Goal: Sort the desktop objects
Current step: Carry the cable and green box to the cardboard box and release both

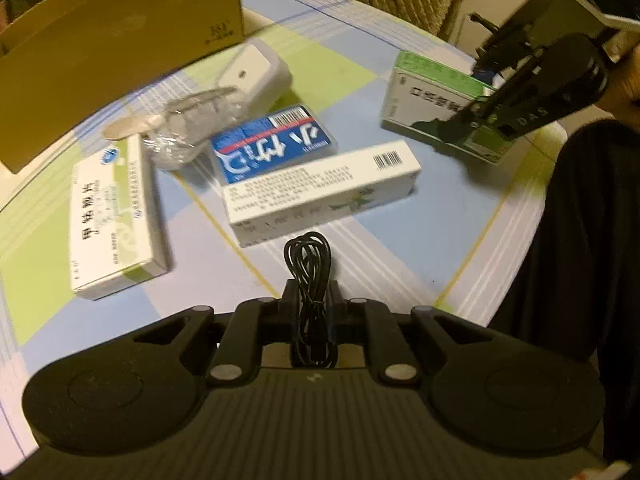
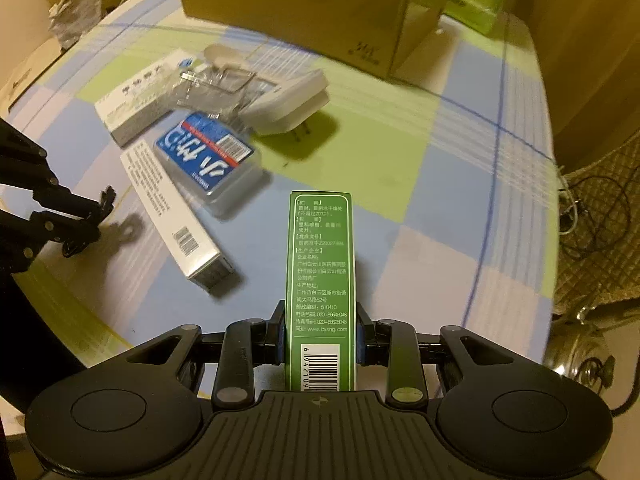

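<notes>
Right now both grippers are loaded. The left gripper (image 1: 311, 294) has its fingers pinched tight on a coiled black cable (image 1: 309, 264), whose loops stick up past the fingertips, above the checked tablecloth (image 1: 400, 240). The right gripper (image 2: 320, 320) is clamped on the sides of a green medicine box (image 2: 320, 264), which juts forward between its fingers with the barcode end nearest the camera; from the left wrist view the same box (image 1: 424, 92) hangs in that gripper to the right of the blue case.

Taking the blue plastic case (image 1: 272, 146) as the landmark: a long white box (image 1: 320, 190) lies just in front of it, touching or nearly so. A white-and-green medicine box (image 1: 110, 216) lies to its left, well clear. A crumpled clear plastic wrapper (image 1: 188, 128) sits just behind and left of it, and a white plug adapter (image 1: 256, 72) behind it, prongs showing in the right wrist view. A brown cardboard box (image 1: 120, 40) stands farther behind, at the table's back edge
</notes>
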A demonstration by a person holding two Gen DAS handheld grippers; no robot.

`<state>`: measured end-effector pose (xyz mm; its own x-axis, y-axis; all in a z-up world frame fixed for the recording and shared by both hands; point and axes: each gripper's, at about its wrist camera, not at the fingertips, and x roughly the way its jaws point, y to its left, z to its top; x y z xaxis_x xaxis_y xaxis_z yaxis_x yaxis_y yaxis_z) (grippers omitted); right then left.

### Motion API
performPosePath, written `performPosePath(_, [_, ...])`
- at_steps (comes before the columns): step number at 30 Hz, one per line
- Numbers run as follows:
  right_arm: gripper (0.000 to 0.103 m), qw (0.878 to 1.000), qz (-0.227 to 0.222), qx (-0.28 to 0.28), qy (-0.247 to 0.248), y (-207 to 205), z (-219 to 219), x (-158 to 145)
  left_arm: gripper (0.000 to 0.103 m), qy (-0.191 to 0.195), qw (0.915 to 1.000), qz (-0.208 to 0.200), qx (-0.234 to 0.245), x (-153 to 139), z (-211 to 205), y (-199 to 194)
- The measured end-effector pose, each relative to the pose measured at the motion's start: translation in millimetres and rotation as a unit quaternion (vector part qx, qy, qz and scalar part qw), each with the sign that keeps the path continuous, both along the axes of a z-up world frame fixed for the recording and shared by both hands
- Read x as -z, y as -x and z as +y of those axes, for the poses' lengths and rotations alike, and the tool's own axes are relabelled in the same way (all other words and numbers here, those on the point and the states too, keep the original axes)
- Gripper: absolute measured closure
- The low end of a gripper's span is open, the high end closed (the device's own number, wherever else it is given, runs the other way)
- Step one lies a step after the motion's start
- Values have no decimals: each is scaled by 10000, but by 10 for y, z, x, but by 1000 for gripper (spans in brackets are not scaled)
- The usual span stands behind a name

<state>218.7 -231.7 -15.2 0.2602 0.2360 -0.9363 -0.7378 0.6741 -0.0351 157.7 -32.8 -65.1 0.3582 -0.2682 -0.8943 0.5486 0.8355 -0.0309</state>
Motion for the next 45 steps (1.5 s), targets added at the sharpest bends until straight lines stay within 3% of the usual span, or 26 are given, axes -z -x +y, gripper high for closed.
performPosePath(8, [76, 9997, -153, 65, -186, 82, 21, -257, 94, -125, 9995, -145, -252, -260, 89, -5])
performPosePath(23, [76, 9986, -220, 36, -480, 229, 164, -543, 94, 140, 9971, -151, -727, -641, 403, -27])
performPosePath(45, [75, 9967, -410, -101, -699, 155, 587, -909, 94, 57, 9943, -308, -1023, -1097, 660, -265])
